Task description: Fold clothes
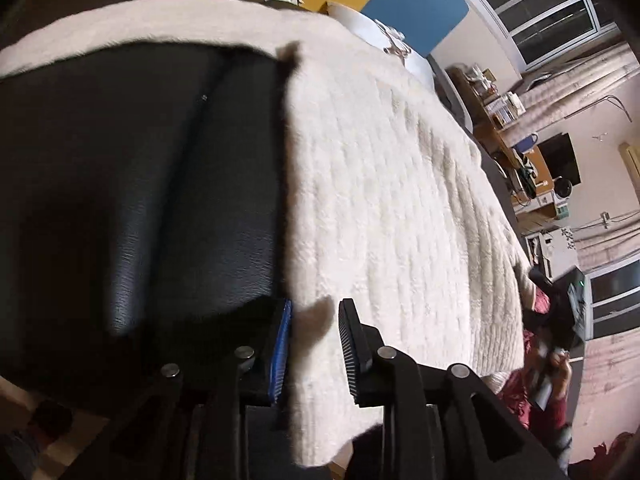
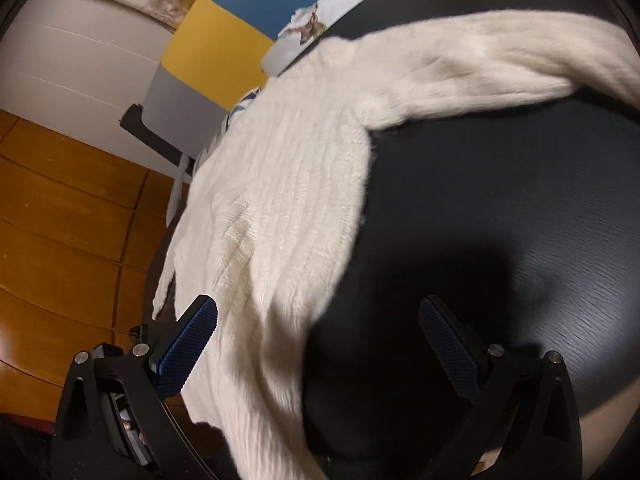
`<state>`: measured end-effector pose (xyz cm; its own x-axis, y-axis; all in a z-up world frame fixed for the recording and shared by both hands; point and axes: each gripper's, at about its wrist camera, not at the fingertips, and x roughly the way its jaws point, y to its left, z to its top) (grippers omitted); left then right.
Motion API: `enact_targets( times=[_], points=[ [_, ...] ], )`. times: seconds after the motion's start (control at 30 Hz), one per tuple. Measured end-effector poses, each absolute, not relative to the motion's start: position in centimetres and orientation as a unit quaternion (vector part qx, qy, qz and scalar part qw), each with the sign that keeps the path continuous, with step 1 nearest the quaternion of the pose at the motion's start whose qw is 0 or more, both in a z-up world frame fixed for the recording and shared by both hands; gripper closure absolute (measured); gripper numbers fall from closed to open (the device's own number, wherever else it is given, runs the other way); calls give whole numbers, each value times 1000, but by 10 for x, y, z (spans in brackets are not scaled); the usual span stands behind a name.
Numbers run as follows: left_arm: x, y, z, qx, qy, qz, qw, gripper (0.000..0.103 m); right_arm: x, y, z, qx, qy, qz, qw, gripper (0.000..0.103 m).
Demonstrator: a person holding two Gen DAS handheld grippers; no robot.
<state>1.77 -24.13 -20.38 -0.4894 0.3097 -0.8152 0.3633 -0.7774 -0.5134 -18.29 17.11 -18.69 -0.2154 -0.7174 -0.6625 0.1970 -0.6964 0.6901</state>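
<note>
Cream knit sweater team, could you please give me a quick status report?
Left gripper open, straddling sweater edge. Right gripper open, wide. Cream ribbed knit sweater spread on black table, unfolded. Nothing in the way.

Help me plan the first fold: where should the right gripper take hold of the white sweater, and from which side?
Probably the hem edge of the white knit sweater lying between the open right gripper fingers. Come in low from the near table edge, where the knit lies flat and its border is exposed.
</note>
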Motion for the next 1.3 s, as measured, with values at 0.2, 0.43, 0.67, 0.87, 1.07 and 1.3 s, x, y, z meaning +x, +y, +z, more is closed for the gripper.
enact_targets(
  times=[0.2, 0.43, 0.67, 0.87, 1.07, 1.3],
  points=[
    [17, -243, -205, 497, 335, -800, 12, 77, -194, 136, -189, 546, -190, -751, 318, 1],
    [11, -243, -204, 500, 323, -804, 12, 78, -192, 117, -202, 554, -168, -757, 302, 90],
    [12, -253, -186, 482, 285, -828, 30, 97, -183, 121, -162, 517, -78, -803, 285, 90],
    [15, -281, -193, 504, 291, -812, 54, 96, -184, 144, -134, 478, -23, -848, 226, 90],
    [-8, -286, -177, 503, 278, -817, 47, 85, -195, 162, -169, 529, -71, -816, 222, 81],
    [-107, -277, -134, 485, 175, -857, 13, 77, -212, 183, -119, 485, -128, -816, 286, 52]
  ],
)
